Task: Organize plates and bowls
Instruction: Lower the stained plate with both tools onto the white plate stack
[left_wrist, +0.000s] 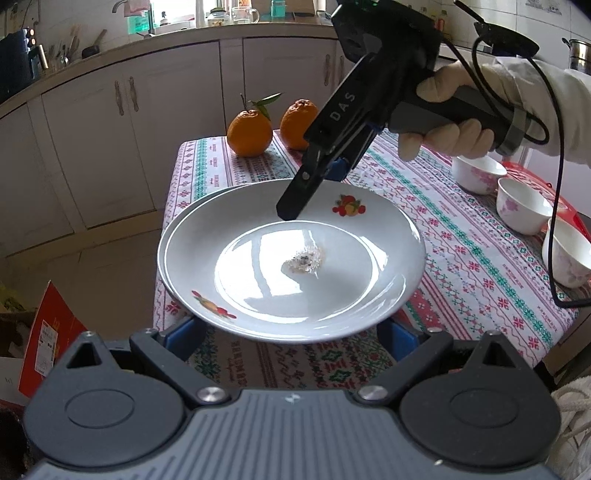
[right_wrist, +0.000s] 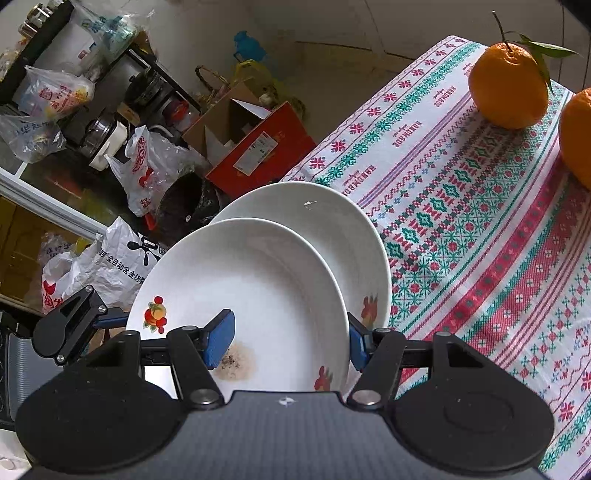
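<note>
two white ceramic plates with little fruit decals are stacked at the near-left corner of the table with the red, green and white patterned cloth (left_wrist: 461, 236), both poking out past the cloth edge. the top white plate (left_wrist: 291, 258) sits offset on the lower white plate (right_wrist: 332, 236), so a crescent of the lower one shows behind it in the right wrist view. there's a brownish crusty food smear (left_wrist: 304, 261) in the middle of the top plate. the right tongs (right_wrist: 288, 339) are spread apart with the top plate's rim between them: one blue pad (right_wrist: 221, 339) hangs over the inside of the plate close to the smear, the other blue pad (right_wrist: 357, 341) sits outside the rim, in the gap toward the lower plate, and neither looks pressed on yet. the left tongs (left_wrist: 291, 336) are also spread wide, low at the near edge, with the top plate's rim over the gap between the blue fingertips; can't tell if they touch it. a gloved right hand (left_wrist: 443, 110) holds the right tool's handle. further back on the cloth are two oranges (left_wrist: 249, 133), one with leaves, and along the right side three small white bowls with pink flowers (left_wrist: 521, 206) in a row, well apart from the plates.
</note>
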